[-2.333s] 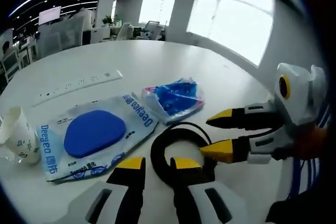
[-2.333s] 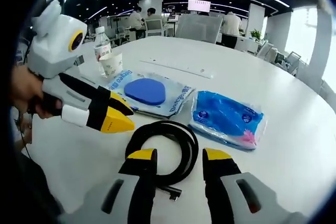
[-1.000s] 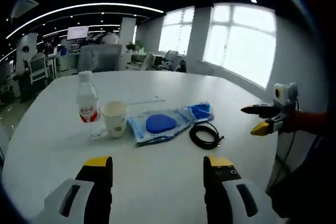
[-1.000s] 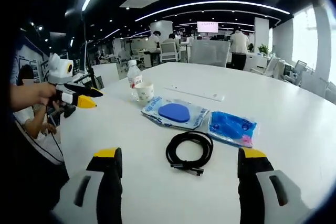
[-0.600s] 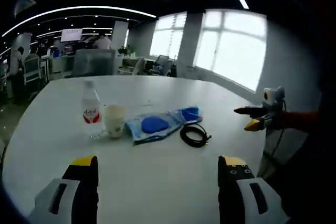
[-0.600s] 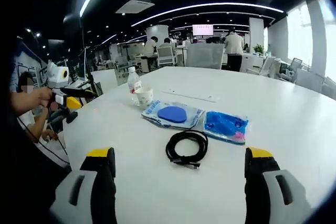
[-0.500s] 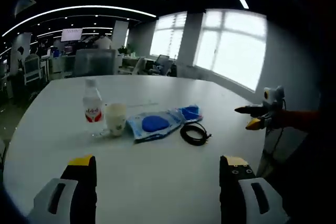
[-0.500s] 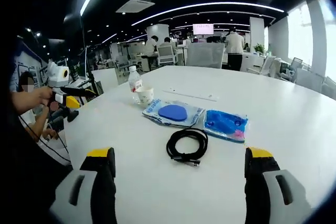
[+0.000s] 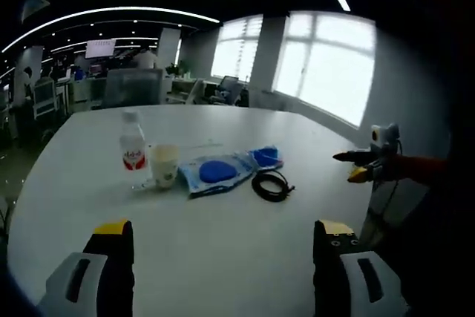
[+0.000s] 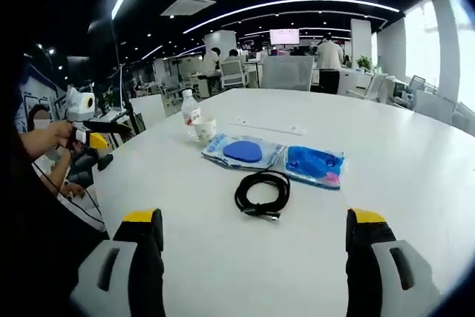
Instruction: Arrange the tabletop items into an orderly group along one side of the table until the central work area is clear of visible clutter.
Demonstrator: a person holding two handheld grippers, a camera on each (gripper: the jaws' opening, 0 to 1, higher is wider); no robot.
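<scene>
Grippers: your left gripper (image 9: 219, 239) and right gripper (image 10: 252, 228) both hang spread wide, holding nothing.
Items: bottle (image 9: 133, 156), cup (image 9: 164, 165), 2 packets (image 9: 217, 172) (image 10: 315, 165), coiled cable (image 10: 261, 193) grouped mid-table (image 9: 223, 235), off every edge.

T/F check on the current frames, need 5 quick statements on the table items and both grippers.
1. Both grippers are shut. False: the left gripper and right gripper both stand wide open, holding nothing.
2. The clear plastic water bottle stands upright beside the white paper cup. True.
3. The coiled black cable sits inside the cup. False: it lies on the white table, in front of the packs.
4. The wet-wipe pack with a blue oval lid lies flat. True.
5. The crumpled blue plastic pack is stacked on the bottle. False: it lies on the table.
</scene>
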